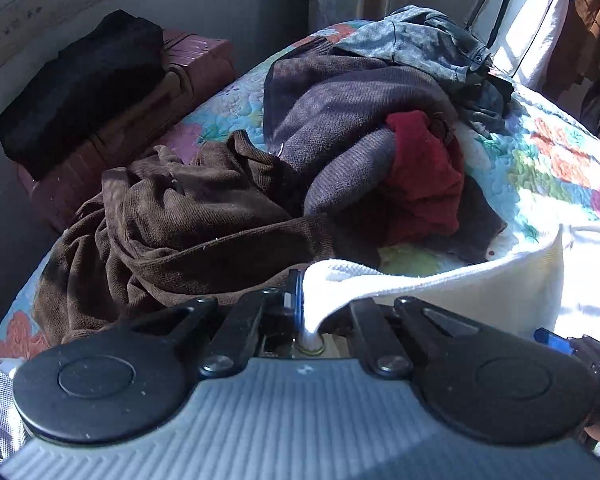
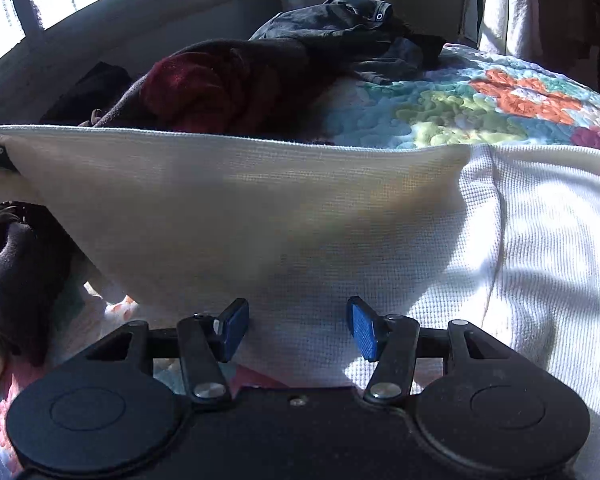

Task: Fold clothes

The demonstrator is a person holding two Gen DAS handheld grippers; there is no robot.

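While the left gripper (image 1: pixel 306 312) is clamped on a lifted edge of the white waffle-knit garment (image 2: pixel 520 240) spread on the quilt's (image 2: pixel 440 108) near edge, the right gripper (image 2: pixel 298 330) stands apart over it.

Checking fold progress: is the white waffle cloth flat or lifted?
Partly lifted: the left tool pinches a corner of the white waffle cloth, raising one flap; the rest lies flat.

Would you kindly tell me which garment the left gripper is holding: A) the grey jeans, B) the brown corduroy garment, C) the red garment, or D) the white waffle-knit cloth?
D: the left gripper has its fingers shut on an edge of the white waffle-knit cloth, which lifts up from the quilt.
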